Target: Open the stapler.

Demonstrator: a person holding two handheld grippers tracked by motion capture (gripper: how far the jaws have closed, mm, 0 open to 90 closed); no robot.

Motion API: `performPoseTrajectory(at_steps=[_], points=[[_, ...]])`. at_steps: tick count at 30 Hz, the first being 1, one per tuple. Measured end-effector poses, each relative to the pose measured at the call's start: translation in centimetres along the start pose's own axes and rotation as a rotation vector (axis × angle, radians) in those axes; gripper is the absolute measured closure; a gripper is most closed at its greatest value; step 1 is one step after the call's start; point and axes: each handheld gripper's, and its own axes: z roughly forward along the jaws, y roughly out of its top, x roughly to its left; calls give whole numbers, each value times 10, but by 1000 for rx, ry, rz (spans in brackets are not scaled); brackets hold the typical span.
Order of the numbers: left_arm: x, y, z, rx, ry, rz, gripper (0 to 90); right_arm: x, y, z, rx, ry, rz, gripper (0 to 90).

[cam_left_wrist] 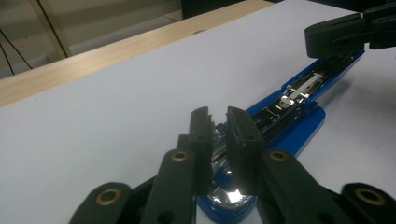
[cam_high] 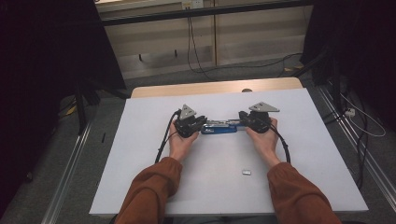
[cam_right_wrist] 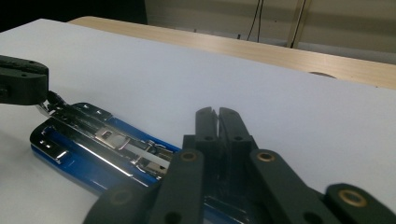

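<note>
Both grippers, left point(cam_high: 195, 125) and right point(cam_high: 247, 120), have their fingers closed on opposite ends of the opened blue metal stapler point(cam_high: 223, 127) mid-bench point(cam_high: 140, 154), seemingly steadying its exposed staple channel for reloading.

A recording lab or test workspace, not a home: a table point(cam_high: 299, 140) topped with a plain white sheet stands on grey carpet, its wooden edge point(cam_high: 215, 87) showing at the far side. Black curtains point(cam_high: 42, 56) close in both sides, metal floor rails point(cam_high: 70, 172) run alongside the table, and loose cables point(cam_high: 359, 126) trail over the floor. Along the back stand bare light wall panels point(cam_high: 257, 32), with more cables point(cam_high: 192, 44) hanging down in front of them.
</note>
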Motion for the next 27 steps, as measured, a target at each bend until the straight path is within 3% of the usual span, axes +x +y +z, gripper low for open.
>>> performPoseTrajectory(at_steps=[4, 7, 8, 10, 11, 12, 15, 17, 18, 21, 26, 27], points=[[0, 1, 0, -9, -4, -29, 640, -2, 1, -1, -12, 10, 0, 775], [2, 2, -2, -21, 24, -51, 503, -4, 2, -4, -14, 14, -9, 702], [3, 3, -2, -28, 34, -57, 503, -4, 2, -4, -14, 14, -9, 702], [6, 3, -4, -36, 40, -74, 391, -5, 3, -6, -23, 9, -11, 596], [7, 4, -5, -38, 42, -78, 391, -5, 3, -6, -23, 9, -11, 596], [8, 4, -6, -39, 43, -84, 322, -6, 4, -7, -34, 16, -2, 518], [9, 4, -7, -17, 66, -86, 150, -6, 5, -8, -35, 7, 1, 481], [10, 3, -8, -6, 74, -92, 111, -6, 5, -9, -25, 11, 1, 389], [11, 3, -8, -3, 76, -88, 111, -6, 5, -9, -25, 11, 1, 389], [12, 4, -12, -10, 69, -105, 59, -8, 4, -10, -23, 19, 22, 233], [9, 5, -18, -22, 51, -84, 34, -9, 6, -13, -32, 45, 36, 129], [7, 5, -22, -22, 33, -59, 34, -9, 6, -15, -35, 51, 36, 118]])
